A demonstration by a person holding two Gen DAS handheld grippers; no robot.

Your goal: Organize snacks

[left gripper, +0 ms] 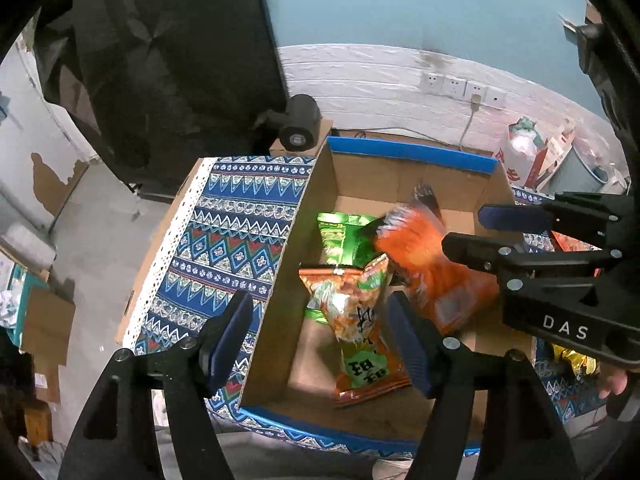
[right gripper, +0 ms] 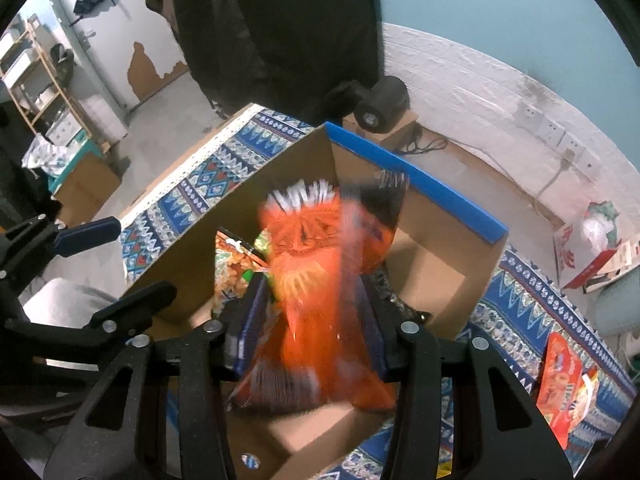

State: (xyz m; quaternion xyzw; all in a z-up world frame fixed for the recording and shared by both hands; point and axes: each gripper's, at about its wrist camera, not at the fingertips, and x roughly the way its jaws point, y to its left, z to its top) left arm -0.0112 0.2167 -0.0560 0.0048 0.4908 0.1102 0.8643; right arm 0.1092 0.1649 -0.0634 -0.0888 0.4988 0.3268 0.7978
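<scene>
Lived-in home/storage rm: peeling door (right gripper: 148, 60), wood shelf (right gripper: 36, 76), wall sockets (left gripper: 460, 86), patterned cloth (left gripper: 236, 216) on desk.

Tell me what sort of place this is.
Probably a cluttered spare or storage room in a home: a bed or table under a patterned cloth, peeling paint on the left wall, a wooden shelf rack, and wall sockets.

Matt brown cardboard box (left gripper: 304, 216); inside it, glossy crinkled plastic snack bags (left gripper: 356, 312). Beneath the box, patterned woven cloth (left gripper: 236, 224). Matt black plastic grippers (left gripper: 316, 332).
</scene>
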